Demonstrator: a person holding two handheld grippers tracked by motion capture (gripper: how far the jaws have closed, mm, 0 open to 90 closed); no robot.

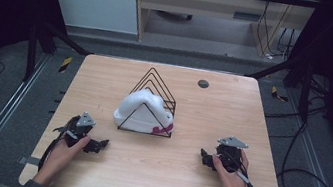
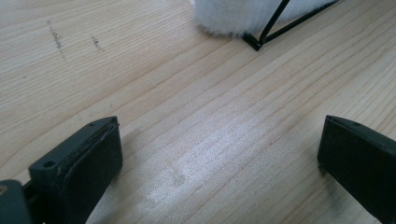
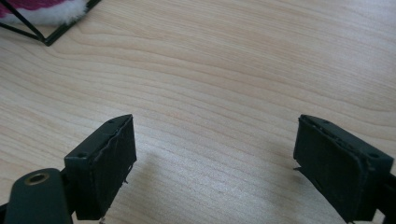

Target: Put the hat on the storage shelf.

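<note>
A black wire rack (image 1: 155, 91) of nested triangles stands at the middle of the wooden table (image 1: 211, 116). A white fluffy item (image 1: 137, 110) with a pink patch (image 1: 161, 129) is wedged in the rack. My left gripper (image 1: 95, 145) rests on the table at the front left, open and empty, jaws toward the rack. My right gripper (image 1: 205, 158) rests at the front right, open and empty. In the left gripper view the white fluffy item (image 2: 238, 16) and a rack corner (image 2: 256, 43) lie ahead. In the right gripper view the rack corner (image 3: 45, 39) and white fluffy item (image 3: 51, 13) sit at the top left.
A small dark round disc (image 1: 203, 83) lies near the table's far right. Bare wood lies between the grippers and the rack. Cables (image 1: 303, 176) trail over the floor to the right of the table.
</note>
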